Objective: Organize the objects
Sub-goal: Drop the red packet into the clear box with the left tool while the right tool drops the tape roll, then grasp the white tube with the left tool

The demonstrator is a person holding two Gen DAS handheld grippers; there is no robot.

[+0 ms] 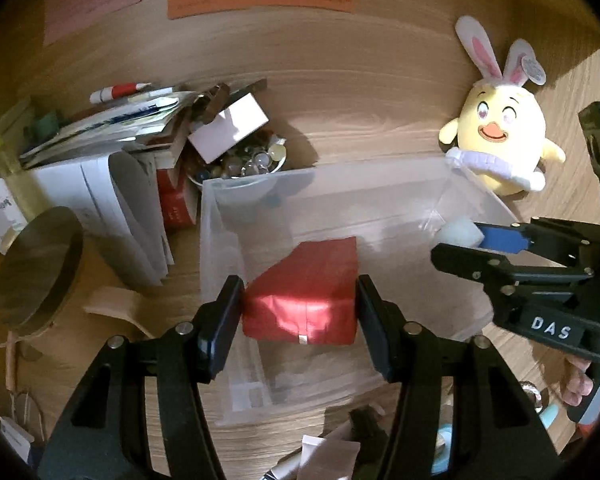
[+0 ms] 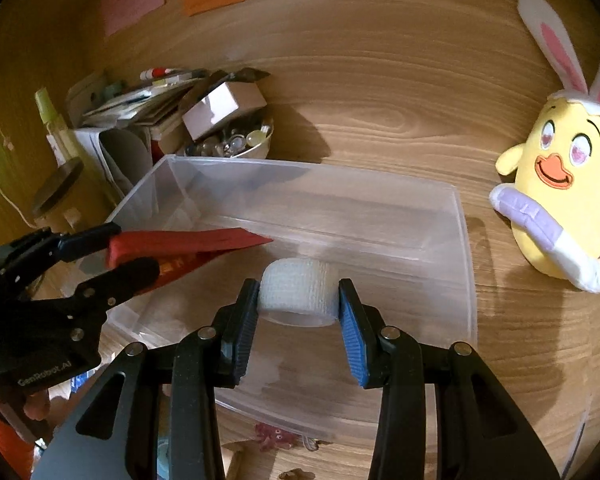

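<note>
My left gripper is shut on a red packet, held over the inside of a clear plastic bin. In the right wrist view the same left gripper comes in from the left with the red packet above the clear bin. My right gripper is shut on a white bandage roll, held inside the bin's near half. From the left wrist view the right gripper enters at the right, with the white roll showing at its tips.
A yellow chick plush with bunny ears lies right of the bin. A bowl of glass beads topped by a small white box, a pile of papers and a round wooden disc crowd the left. Small items lie along the near edge.
</note>
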